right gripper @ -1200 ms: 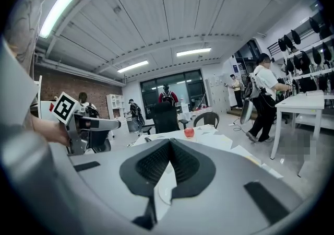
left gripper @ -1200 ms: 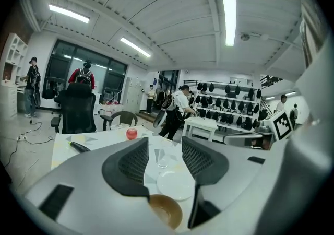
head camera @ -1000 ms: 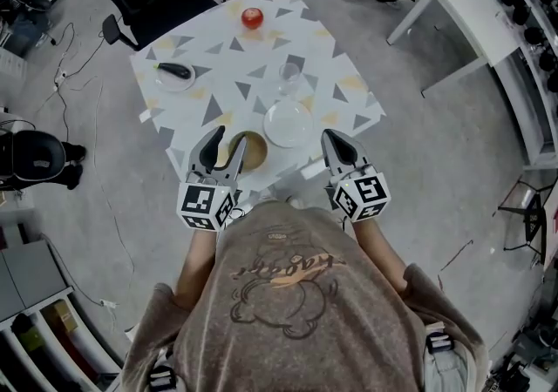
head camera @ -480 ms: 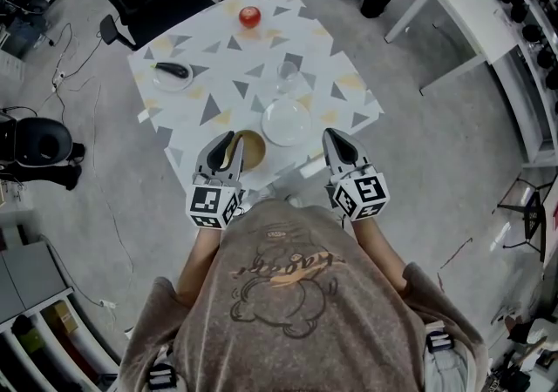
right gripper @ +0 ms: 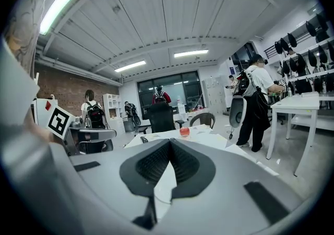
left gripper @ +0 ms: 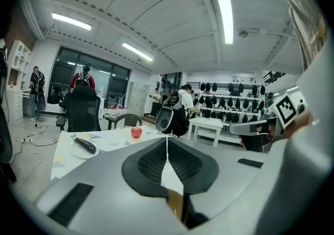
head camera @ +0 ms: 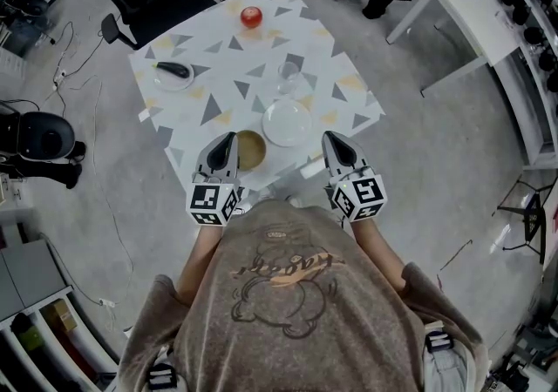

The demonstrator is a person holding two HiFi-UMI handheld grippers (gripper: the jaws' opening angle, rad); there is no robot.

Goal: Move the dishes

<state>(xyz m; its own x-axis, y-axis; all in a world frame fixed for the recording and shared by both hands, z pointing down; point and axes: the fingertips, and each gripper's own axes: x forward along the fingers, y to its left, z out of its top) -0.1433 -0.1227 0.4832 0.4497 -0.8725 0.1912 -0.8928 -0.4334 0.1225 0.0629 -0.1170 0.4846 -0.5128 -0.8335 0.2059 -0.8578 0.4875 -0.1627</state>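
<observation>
- Table (head camera: 206, 57) fills the upper middle of the head view. Every dish on its patterned top looks within a forward reach of the person standing at its lower edge.
- Left gripper (head camera: 227, 136) sits at the table's lower left. Its jaws have just been closing and now meet at the tips, with a strip of the brown bowl (head camera: 251, 150) showing low between them. I judge this a pinch on the bowl's left rim, taken from alongside because the thin wall is the only part that offers a grip.
- Right gripper (head camera: 332, 137) hangs at the table's lower right, clenched on nothing. Its pads are together and only pale surface shows past them. It is near the white plate (head camera: 287, 123) but apart from it, and seems to be waiting its turn.
- White plate lies flat in the table's lower middle, just up and right of the bowl. I cannot tell whether their rims touch.
- Bowl stands upright at the table's lower edge with its mouth facing up. It is round, so it has no long axis, and a rim pinch would have to keep that mouth level.
- Small plate (head camera: 164, 80) at the table's left carries a dark object (head camera: 175, 70). The object's long axis runs from upper left to lower right.
- Glass (head camera: 289, 77) stands upright just above the white plate.
- Apple (head camera: 251, 17) sits near the table's top corner, well apart from the dishes.
</observation>
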